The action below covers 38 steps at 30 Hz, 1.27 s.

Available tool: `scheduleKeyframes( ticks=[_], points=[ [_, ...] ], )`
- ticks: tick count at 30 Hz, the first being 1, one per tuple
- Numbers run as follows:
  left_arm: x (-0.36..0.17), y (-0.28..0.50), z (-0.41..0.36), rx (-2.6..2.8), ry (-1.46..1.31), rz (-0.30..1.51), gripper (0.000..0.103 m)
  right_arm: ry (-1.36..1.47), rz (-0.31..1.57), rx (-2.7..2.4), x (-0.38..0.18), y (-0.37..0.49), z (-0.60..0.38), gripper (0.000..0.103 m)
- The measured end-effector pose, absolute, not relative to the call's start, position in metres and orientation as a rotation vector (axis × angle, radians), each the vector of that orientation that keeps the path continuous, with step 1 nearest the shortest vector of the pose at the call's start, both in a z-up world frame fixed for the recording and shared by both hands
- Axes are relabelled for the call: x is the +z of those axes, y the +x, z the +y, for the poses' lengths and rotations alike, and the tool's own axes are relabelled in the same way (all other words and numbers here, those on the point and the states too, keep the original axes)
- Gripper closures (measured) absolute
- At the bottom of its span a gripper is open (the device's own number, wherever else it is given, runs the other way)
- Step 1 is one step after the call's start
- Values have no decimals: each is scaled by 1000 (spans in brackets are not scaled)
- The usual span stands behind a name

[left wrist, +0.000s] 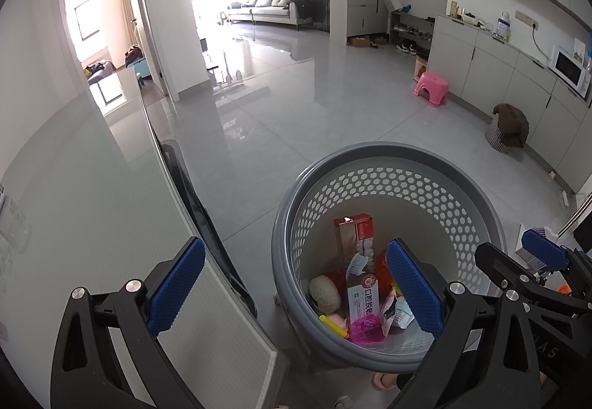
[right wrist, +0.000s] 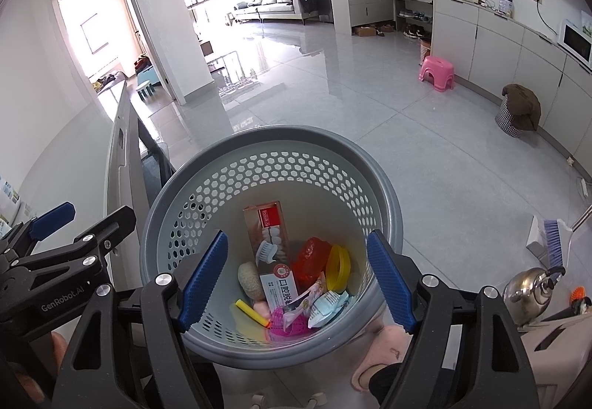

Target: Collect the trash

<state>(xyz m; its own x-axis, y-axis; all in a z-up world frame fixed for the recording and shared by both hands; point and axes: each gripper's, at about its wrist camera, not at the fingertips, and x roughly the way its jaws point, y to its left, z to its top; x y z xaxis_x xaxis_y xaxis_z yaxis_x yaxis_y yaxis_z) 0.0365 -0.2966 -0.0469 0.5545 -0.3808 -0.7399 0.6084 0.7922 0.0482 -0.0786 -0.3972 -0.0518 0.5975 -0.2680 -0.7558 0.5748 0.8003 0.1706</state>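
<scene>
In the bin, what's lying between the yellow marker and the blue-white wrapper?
In the right wrist view, a pink mesh ball sits between the yellow marker and the blue-white wrapper, partly under a pink packet.

the bin [right wrist: 384, 194] mouth is lying open under the right tool [right wrist: 298, 275], trash sitting low inside. the desk [left wrist: 111, 224] edge is crowding the bin's left; a kettle [right wrist: 525, 290] is standing right. floor [right wrist: 370, 105] beyond is stretching bare.

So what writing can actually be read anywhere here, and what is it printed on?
"GenRobot.AI": on the black body of the left gripper, seen in the right wrist view.
"口腔" plus further characters cut off: on the toothpaste box in the grey basket.
Letters like "AS": on the right gripper, partly readable.
Snack wrappers and red label on the box: too small to read.
</scene>
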Motion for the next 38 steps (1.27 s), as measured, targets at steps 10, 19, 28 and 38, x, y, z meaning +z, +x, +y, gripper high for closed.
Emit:
scheduleKeyframes(
  ticks=[10, 19, 28, 38],
  points=[
    [-48, 36, -296, -593, 317, 792, 6, 431, 787, -520, -53, -80, -401, 29],
    [-48, 36, -296, -593, 317, 792, 6, 431, 786, -524, -53, -81, -402, 29],
    [-51, 34, -296, -602, 325, 788, 6, 432, 788, -523, -53, -81, -402, 29],
    [-50, 34, -296, -601, 323, 790, 6, 432, 787, -523, -53, -81, -402, 29]
  ],
)
